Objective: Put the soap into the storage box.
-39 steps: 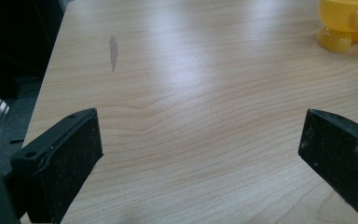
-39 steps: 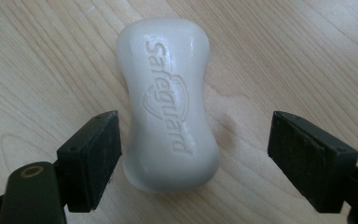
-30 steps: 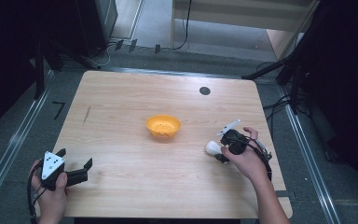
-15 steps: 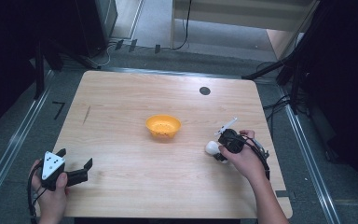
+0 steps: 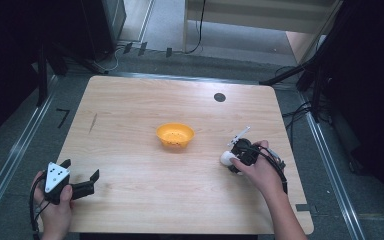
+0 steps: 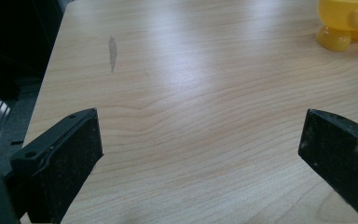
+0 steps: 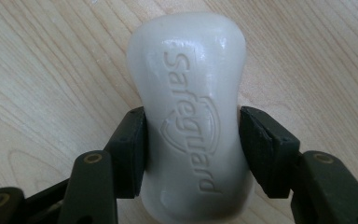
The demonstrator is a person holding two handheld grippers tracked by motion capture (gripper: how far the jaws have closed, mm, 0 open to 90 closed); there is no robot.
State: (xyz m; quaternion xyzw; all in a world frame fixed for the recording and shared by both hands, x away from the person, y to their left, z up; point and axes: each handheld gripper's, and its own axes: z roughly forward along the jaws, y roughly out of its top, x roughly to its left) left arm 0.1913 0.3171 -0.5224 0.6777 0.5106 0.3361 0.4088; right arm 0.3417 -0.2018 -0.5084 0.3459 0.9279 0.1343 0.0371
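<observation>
Light wooden table [image 5: 145, 200] stands on a grey floor with dark equipment and cables around it, per the high view. An orange bowl [image 5: 175, 135] sits near the table's middle; its contents cannot be made out. A small black disc [image 5: 219, 97] is set in the tabletop beyond the bowl. To the right of the bowl and nearer the person, the right gripper [image 5: 232, 159] holds a white bar of soap [image 5: 226, 158] low at the table, the bar's free end pointing roughly toward the bowl's side. To the left of the bowl and well apart from it, at the near edge, the left gripper [image 5: 80, 172] rests in the left hand [image 5: 55, 210], jaws spread.

Left gripper view: both jaws stand wide apart over bare wood, nothing between them. A dark streak [image 6: 113, 53] marks the grain. The bowl's yellow-orange underside [image 6: 349, 23] shows at the upper right corner.

Right gripper view: the soap [image 7: 191, 116] lies with its long axis running along the gripper's reach, away from the camera, embossed lettering facing up. Both pads [image 7: 130, 149] pinch its narrow waist, having just closed on it. Wood grain shows beneath.
</observation>
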